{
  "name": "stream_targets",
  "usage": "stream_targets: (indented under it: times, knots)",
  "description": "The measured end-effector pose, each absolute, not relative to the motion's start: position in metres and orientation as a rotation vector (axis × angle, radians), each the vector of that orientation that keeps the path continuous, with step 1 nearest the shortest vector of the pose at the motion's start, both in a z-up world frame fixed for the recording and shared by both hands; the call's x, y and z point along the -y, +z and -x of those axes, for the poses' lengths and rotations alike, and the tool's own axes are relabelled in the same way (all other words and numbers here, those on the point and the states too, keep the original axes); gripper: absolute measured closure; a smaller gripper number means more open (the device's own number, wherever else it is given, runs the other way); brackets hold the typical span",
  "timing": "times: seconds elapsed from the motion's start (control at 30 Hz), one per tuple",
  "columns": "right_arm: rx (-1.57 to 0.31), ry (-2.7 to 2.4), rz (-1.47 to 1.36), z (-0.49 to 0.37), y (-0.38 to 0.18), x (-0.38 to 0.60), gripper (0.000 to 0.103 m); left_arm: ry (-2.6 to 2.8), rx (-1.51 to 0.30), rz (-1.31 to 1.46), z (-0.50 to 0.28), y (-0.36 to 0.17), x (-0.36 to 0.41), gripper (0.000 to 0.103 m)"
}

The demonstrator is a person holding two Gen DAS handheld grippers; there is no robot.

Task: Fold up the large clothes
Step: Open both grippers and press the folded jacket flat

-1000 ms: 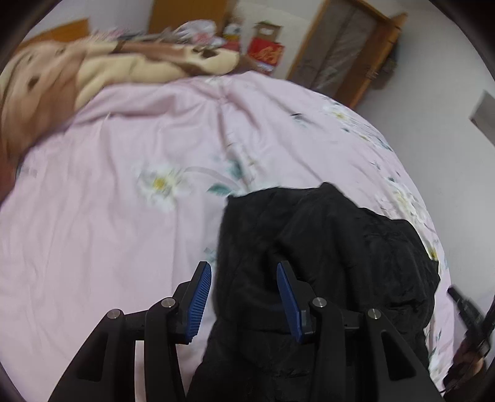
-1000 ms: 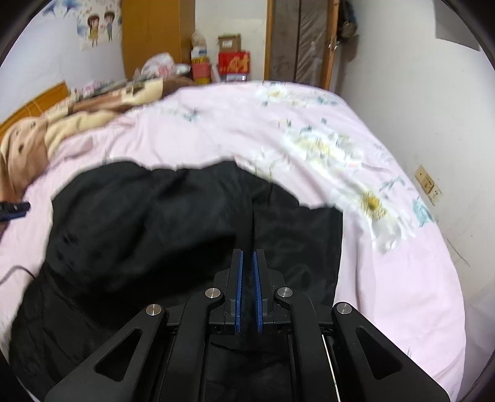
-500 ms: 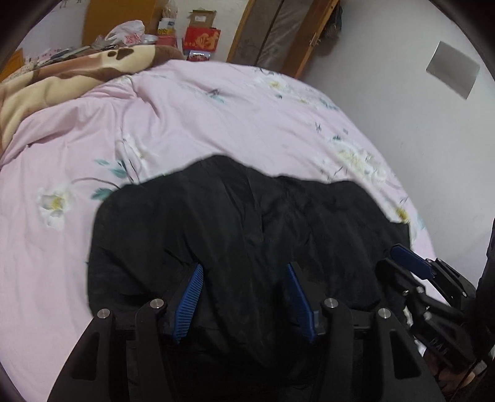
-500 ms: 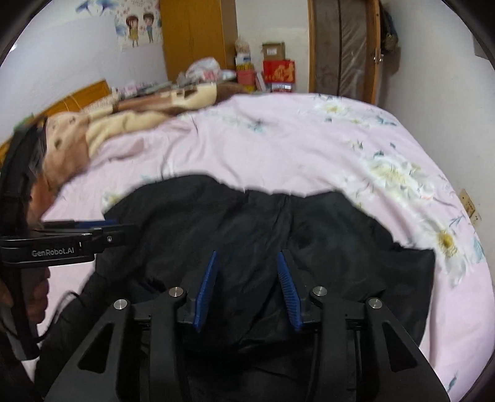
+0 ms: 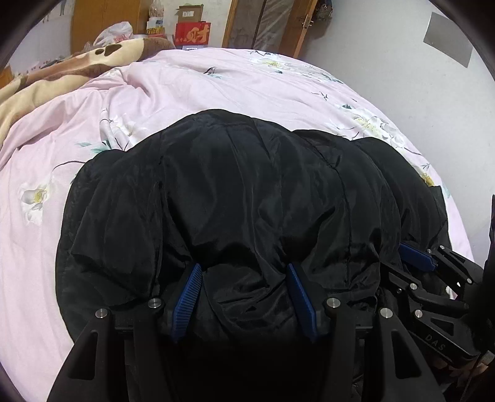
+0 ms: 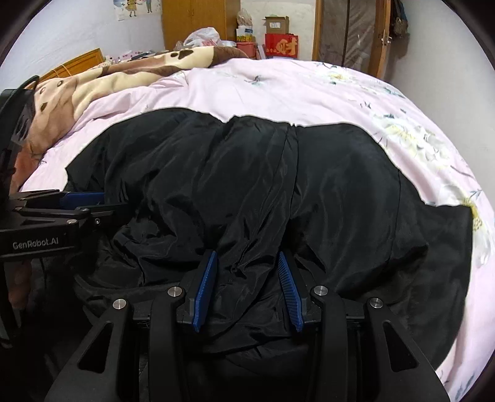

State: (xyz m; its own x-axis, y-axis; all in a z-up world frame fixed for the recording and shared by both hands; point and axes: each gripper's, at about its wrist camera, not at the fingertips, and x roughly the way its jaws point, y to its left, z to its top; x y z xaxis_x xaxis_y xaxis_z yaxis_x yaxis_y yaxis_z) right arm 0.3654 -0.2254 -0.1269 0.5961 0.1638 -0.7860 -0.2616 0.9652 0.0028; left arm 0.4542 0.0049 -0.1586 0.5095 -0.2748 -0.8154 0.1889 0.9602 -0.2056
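A large black jacket (image 5: 247,185) lies spread and wrinkled across the near part of the bed; the right wrist view shows it (image 6: 247,185) wide, with a seam down its middle. My left gripper (image 5: 244,272) is open and pushed down into the jacket's near edge. Cloth bulges up between its blue pads, but they do not pinch it. My right gripper (image 6: 247,259) is open too, with folds of the jacket loose between its jaws. The two grippers sit side by side: the right gripper (image 5: 414,256) is at the left view's right edge, and the left gripper (image 6: 83,198) is at the right view's left edge.
The bed has a pink floral cover (image 5: 216,83). A brown and cream blanket (image 6: 123,80) is heaped at its far left. Beyond the bed stand a red box (image 6: 281,46), bags, a wooden wardrobe (image 6: 198,21) and a door. A white wall (image 5: 402,55) runs along the right.
Both grippers came down onto the jacket's near edge and drew closer together. The right gripper went from shut to open. The left jaws spread a little wider.
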Motion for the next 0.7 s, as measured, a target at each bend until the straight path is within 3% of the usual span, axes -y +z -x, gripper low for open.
stream_targets:
  times: [0.3,0.47,0.6,0.7]
  knots:
    - [-0.920,0.210,0.167,-0.367,-0.141,0.218,0.061,-0.227,-0.972,0.027,-0.446,-0.167,0.004,0.044]
    - [-0.874,0.196,0.069,-0.362,-0.106,0.231,0.061,-0.213,-0.951,-0.011,-0.431,-0.150,0.010,0.043]
    - [-0.764,0.163,-0.039,-0.374,-0.074,0.242,0.049,-0.172,-0.924,-0.010,-0.428,-0.143,0.008,0.043]
    - [-0.814,0.098,-0.018,-0.398,-0.084,0.243,0.048,-0.135,-0.863,-0.050,-0.429,-0.134,0.011,0.043]
